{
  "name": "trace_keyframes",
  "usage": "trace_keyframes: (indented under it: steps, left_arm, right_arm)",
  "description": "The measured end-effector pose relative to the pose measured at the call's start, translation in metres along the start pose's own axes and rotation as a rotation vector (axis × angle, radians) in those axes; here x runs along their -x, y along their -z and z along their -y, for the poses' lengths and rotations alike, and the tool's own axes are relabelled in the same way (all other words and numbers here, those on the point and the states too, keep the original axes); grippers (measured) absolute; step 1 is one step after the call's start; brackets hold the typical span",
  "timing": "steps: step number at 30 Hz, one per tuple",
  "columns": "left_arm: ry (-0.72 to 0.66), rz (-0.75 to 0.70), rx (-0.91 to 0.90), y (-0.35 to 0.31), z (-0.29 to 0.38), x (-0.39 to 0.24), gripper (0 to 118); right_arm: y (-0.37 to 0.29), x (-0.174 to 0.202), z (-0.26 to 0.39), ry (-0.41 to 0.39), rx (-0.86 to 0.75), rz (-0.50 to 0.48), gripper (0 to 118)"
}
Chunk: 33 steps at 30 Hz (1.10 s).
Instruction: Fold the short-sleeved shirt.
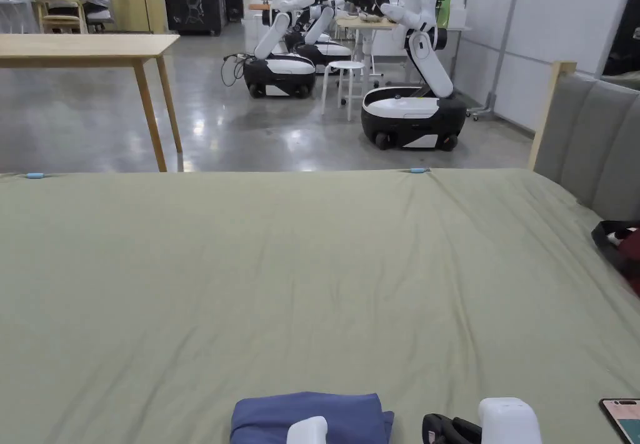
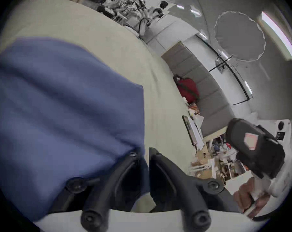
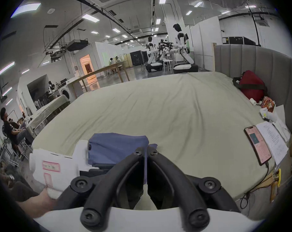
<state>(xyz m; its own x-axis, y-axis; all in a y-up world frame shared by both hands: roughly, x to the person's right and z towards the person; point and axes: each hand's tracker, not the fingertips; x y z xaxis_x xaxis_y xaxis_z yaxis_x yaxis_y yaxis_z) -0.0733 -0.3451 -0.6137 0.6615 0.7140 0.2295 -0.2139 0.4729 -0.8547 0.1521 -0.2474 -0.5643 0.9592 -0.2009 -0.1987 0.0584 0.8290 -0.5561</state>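
Shirt [image 1: 309, 415], blue and already folded small, lies at the near edge of the bed [image 1: 312, 276] in the head view, its long axis running left to right; the left gripper [image 1: 307, 429] sits over its near edge, the right gripper [image 1: 484, 425] just beside it to the right.

Left gripper view: the left gripper [image 2: 144, 153] has its jaws nearly together with blue cloth between them, apparently pinching the shirt [image 2: 61, 101] at its right corner.

Right gripper view: the right gripper [image 3: 146, 152] is closed on a thin edge of the shirt [image 3: 116, 145], which lies ahead and left. Pink stickers on both grippers are too blurred to read.
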Motion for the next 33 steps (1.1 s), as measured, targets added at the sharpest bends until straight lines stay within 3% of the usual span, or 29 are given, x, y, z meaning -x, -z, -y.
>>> trace_keyframes:
  steps: [5,6,7,9,10,15,18,21,22,24,26,28,30,33]
  left_arm:
    - [0.075,-0.003,-0.153,-0.079,-0.010,0.001,11]
    - [0.065,-0.006,-0.184,-0.095,-0.012,0.008,19]
    - [0.049,-0.006,-0.205,-0.111,-0.014,0.019,41]
    - [0.029,-0.008,-0.214,-0.133,-0.015,0.043,109]
    - [0.018,-0.018,-0.216,-0.140,-0.015,0.058,116]
    - [-0.193,0.027,-0.209,-0.149,-0.006,0.122,116]
    - [-0.318,0.113,-0.173,-0.125,0.006,0.147,116]
    - [-0.356,0.295,-0.254,-0.101,0.005,0.144,115]
    - [-0.395,0.333,-0.203,-0.088,0.001,0.142,115]
    - [-0.376,0.324,-0.189,-0.068,-0.004,0.133,111]
    - [-0.368,0.240,-0.155,-0.053,-0.007,0.128,91]
    - [-0.421,0.177,-0.125,-0.045,-0.006,0.131,30]
    - [-0.402,0.195,-0.151,-0.056,-0.005,0.127,27]
    - [-0.281,0.069,-0.168,-0.086,-0.009,0.121,27]
  right_arm:
    - [0.047,0.010,0.008,0.123,0.076,-0.162,4]
    - [0.057,0.010,0.013,0.154,0.094,-0.188,4]
    - [0.065,0.010,0.018,0.185,0.104,-0.210,4]
    - [0.081,0.009,0.030,0.247,0.128,-0.262,4]
    - [0.090,0.009,0.035,0.261,0.157,-0.282,4]
    - [0.105,-0.003,0.052,0.277,0.215,-0.210,4]
    - [0.100,-0.011,0.053,0.300,0.206,-0.219,4]
    - [0.096,-0.011,0.051,0.283,0.202,-0.209,4]
    - [0.095,-0.011,0.050,0.278,0.200,-0.209,4]
    - [0.094,-0.011,0.050,0.274,0.194,-0.202,4]
    - [0.093,-0.011,0.050,0.278,0.191,-0.200,4]
    - [0.090,-0.009,0.048,0.268,0.187,-0.188,4]
    - [0.086,-0.007,0.046,0.262,0.179,-0.189,4]
    - [0.074,0.001,0.040,0.241,0.147,-0.190,4]
